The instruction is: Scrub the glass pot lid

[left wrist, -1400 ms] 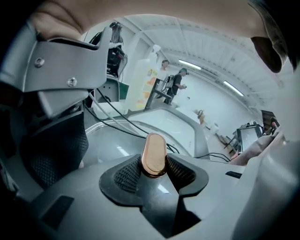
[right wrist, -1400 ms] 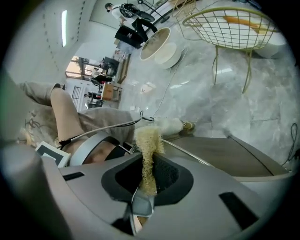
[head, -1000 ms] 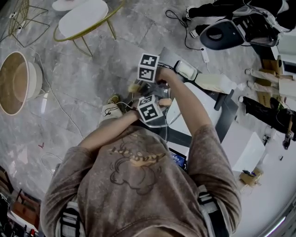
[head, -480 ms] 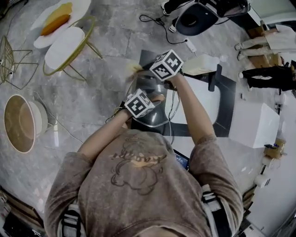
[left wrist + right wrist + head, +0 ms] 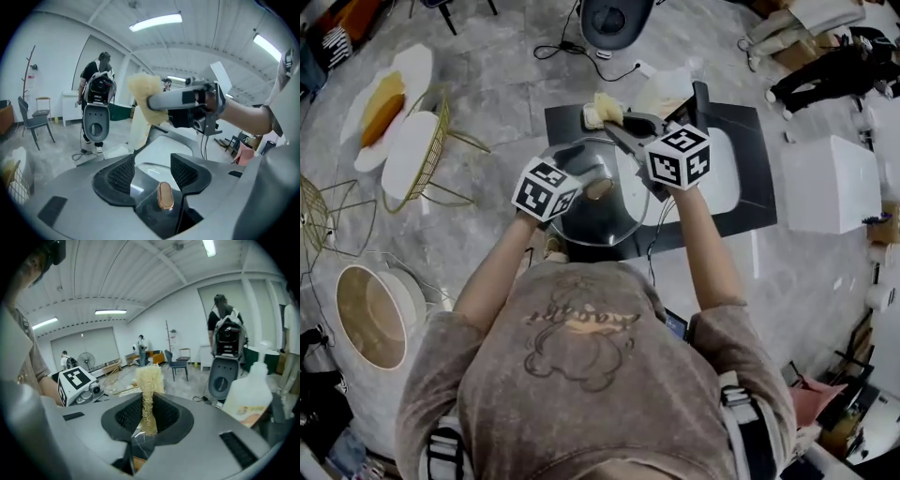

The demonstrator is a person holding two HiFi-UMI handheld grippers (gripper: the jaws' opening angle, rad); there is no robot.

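Note:
The glass pot lid (image 5: 592, 217) lies beside the sink, its gold knob (image 5: 165, 195) facing up. My left gripper (image 5: 153, 174) reaches over the lid with the knob deep between its jaws. The jaws have just been opening and stand wide, with a gap on each side of the knob. In the head view my left gripper (image 5: 581, 178) is at the lid's left. My right gripper (image 5: 149, 414) is shut on a yellow loofah sponge (image 5: 149, 380). It holds the sponge (image 5: 604, 109) over the lid's far rim. The left gripper view shows the sponge (image 5: 143, 96) ahead and above.
A white plastic bottle (image 5: 667, 92) stands behind the white sink (image 5: 724, 183) in the black counter (image 5: 750, 127). A white box (image 5: 821, 183) is to the right and gold-wire tables (image 5: 411, 155) to the left. A grey device (image 5: 226, 373) and people stand further off.
Both grippers have risen and the head view has pulled back. The right gripper has swung from pointing down beside the left one to hold the sponge up over the lid's far side.

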